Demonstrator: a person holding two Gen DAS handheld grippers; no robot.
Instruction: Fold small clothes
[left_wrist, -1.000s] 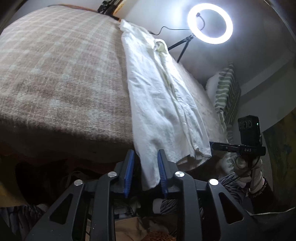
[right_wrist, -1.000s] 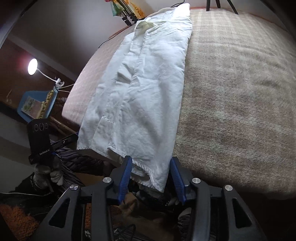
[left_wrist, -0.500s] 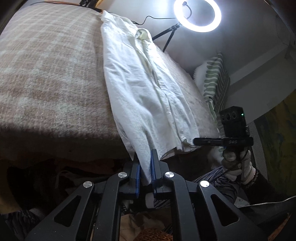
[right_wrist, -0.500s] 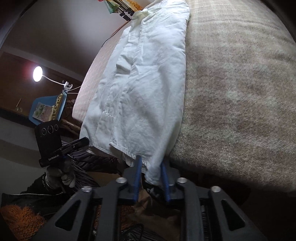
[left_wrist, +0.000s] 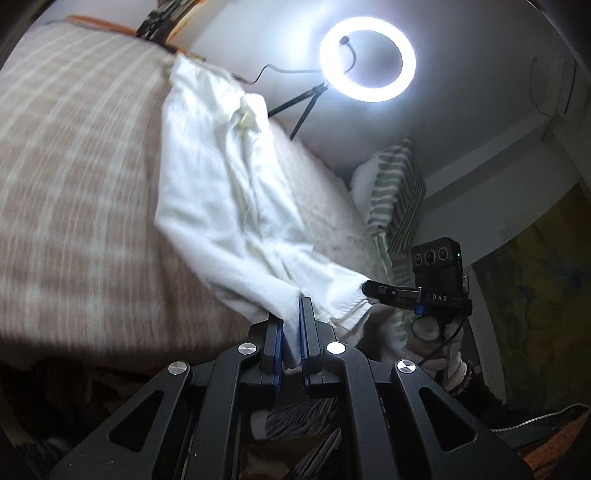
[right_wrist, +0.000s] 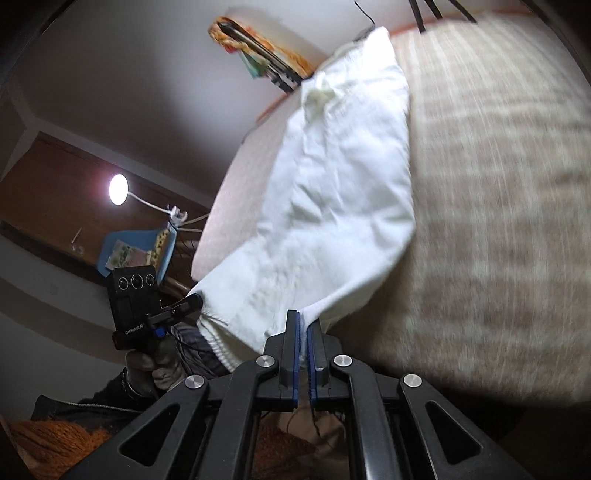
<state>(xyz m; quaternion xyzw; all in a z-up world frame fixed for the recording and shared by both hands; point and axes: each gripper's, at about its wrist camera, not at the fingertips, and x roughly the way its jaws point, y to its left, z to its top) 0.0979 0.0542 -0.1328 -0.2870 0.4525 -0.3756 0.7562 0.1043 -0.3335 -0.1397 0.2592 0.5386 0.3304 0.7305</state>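
A white button shirt (left_wrist: 221, 192) lies lengthwise on a plaid blanket (left_wrist: 74, 184), collar at the far end. My left gripper (left_wrist: 291, 314) is shut on one bottom hem corner, lifted off the bed edge. My right gripper (right_wrist: 303, 328) is shut on the other hem corner of the shirt (right_wrist: 340, 206). The near half of the shirt is raised and bulging. Each gripper shows in the other's view: the right one (left_wrist: 373, 288) and the left one (right_wrist: 192, 301).
The blanket (right_wrist: 498, 221) covers the bed. A lit ring light (left_wrist: 367, 59) on a tripod stands behind it. A striped pillow (left_wrist: 399, 199) lies at the right. A lamp (right_wrist: 118, 190) and a blue chair (right_wrist: 136, 251) stand to the left.
Both grippers closed on the shirt's bottom hem corners, then lifted them and carried them forward over the bed. The shirt's near half has risen and bunched.
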